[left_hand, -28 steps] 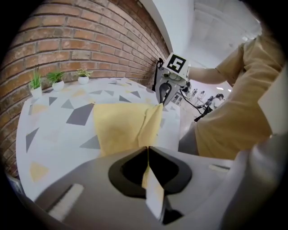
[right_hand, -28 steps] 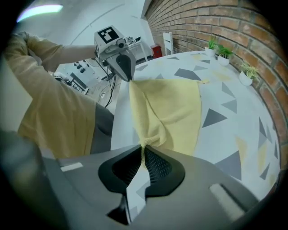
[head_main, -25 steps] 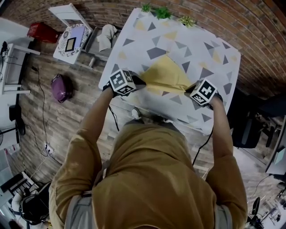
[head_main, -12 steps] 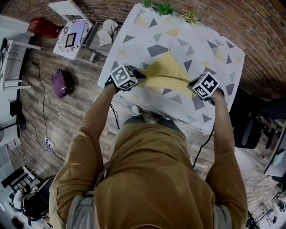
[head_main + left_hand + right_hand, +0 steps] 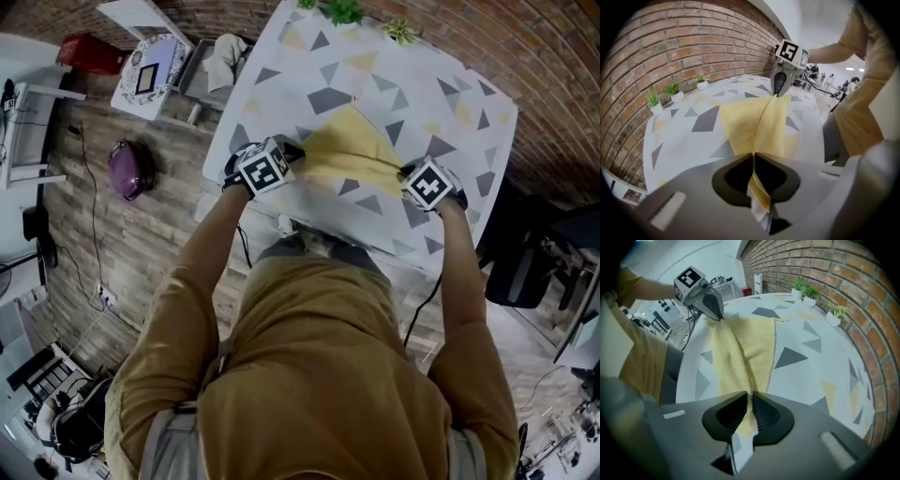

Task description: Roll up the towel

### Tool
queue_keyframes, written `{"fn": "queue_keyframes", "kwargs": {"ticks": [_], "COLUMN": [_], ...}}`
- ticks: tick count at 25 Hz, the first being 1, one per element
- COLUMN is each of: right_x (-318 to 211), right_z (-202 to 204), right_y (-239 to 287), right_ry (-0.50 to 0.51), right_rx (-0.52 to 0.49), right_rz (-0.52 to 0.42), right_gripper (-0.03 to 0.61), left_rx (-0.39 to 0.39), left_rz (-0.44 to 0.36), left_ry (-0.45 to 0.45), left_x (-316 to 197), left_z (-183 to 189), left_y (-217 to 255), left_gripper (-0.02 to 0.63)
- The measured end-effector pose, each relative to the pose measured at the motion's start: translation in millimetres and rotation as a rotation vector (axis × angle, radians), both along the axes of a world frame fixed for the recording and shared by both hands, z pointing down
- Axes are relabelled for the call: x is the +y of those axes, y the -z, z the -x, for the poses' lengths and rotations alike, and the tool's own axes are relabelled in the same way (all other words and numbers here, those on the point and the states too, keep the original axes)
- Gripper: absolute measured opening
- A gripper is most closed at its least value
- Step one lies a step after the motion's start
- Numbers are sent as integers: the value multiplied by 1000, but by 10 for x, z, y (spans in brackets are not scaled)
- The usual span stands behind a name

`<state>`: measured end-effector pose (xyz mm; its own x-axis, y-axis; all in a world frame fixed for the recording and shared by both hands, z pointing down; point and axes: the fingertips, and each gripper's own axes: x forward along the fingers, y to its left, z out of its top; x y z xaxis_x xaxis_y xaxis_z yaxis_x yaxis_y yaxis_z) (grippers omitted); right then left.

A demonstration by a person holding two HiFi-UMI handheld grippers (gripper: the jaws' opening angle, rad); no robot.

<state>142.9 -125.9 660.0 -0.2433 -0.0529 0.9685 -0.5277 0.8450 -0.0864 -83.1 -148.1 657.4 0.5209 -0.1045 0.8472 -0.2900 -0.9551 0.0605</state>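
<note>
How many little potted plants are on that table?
3, in a row along the table edge by the brick wall: first plant, middle plant, last plant. None seems hidden.

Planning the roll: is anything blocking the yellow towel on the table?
Nothing visible: left gripper and right gripper are shut on the near edge of the yellow cloth towel; small potted plants stand far across the patterned table, clear of it.
</note>
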Motion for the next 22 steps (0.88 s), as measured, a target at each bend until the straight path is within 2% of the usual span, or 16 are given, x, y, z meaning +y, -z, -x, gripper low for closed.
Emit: {"fn": "queue_keyframes", "kwargs": {"ticks": [4,8,11,17,22], "right_x": [-24,-96,-85,-39,40], "right_z": [-5,-69,-182,-296,-334], "right_y": [-95,-37,-17,30,50], "right_ry": [-9,-71,-121,-214,-247], "right_rx": [46,32,25,-10,-43], "right_rz": [-136,-270,-300,-317,-276], "right_gripper": [34,100,137,138,161], "left_rx": [-14,17,32,39,44], "left_rz": [-99,-195,-214,-224,-229], "left_ry": [22,85,124,146,141], "left_x": [-42,-129,-144,-144,-153], "left_z": [1,67,103,122,123], "left_y": [-39,-38,-29,-28,-27], "left_gripper": [75,174,192,192,195]}}
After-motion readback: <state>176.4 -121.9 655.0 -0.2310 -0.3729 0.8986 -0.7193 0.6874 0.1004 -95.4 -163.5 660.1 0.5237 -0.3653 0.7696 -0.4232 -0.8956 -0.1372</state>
